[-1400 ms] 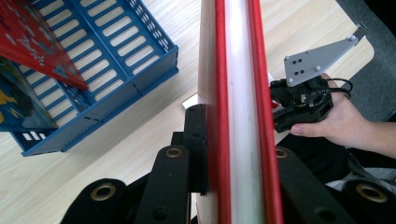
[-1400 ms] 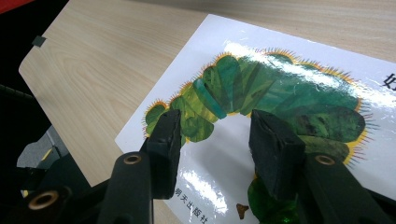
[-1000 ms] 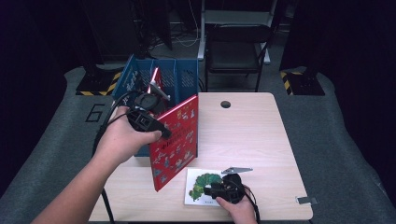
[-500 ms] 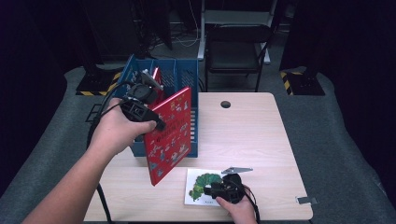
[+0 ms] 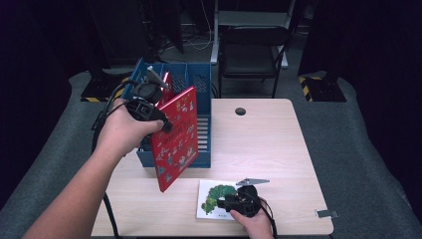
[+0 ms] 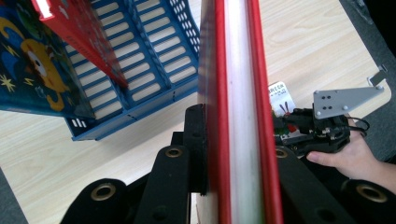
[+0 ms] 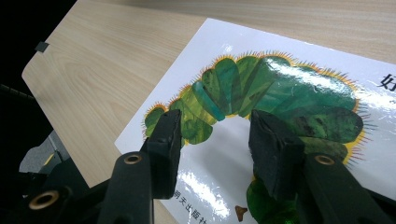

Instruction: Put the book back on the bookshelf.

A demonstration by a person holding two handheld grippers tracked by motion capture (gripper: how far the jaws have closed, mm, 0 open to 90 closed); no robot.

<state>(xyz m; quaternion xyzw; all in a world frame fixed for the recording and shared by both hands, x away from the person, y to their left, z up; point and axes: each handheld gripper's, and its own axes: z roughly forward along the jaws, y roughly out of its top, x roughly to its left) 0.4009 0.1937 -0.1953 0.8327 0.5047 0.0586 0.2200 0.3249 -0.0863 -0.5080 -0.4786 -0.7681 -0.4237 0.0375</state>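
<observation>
A large red picture book [image 5: 175,139] hangs tilted over the front of the blue slotted crate [image 5: 204,89], lifted off the table. My left gripper [image 5: 163,124] is shut on its upper edge. In the left gripper view the book's red covers and white page block [image 6: 238,93] run up between the jaws. A white book with a green caterpillar [image 5: 213,198] lies flat near the table's front edge. My right gripper [image 5: 226,202] rests over it, open; in the right gripper view [image 7: 217,135] the jaws straddle the caterpillar picture [image 7: 280,98].
The crate [image 6: 140,88] holds a blue book [image 6: 28,70] and a thin red book [image 6: 79,32] leaning at its left. A folding chair [image 5: 254,45] stands behind the table. The tabletop has a round hole [image 5: 240,111] and a small metal tab [image 5: 323,214] at the front right.
My left gripper has carried the red book up and back to the left, toward the crate. The right gripper stays on the caterpillar book.
</observation>
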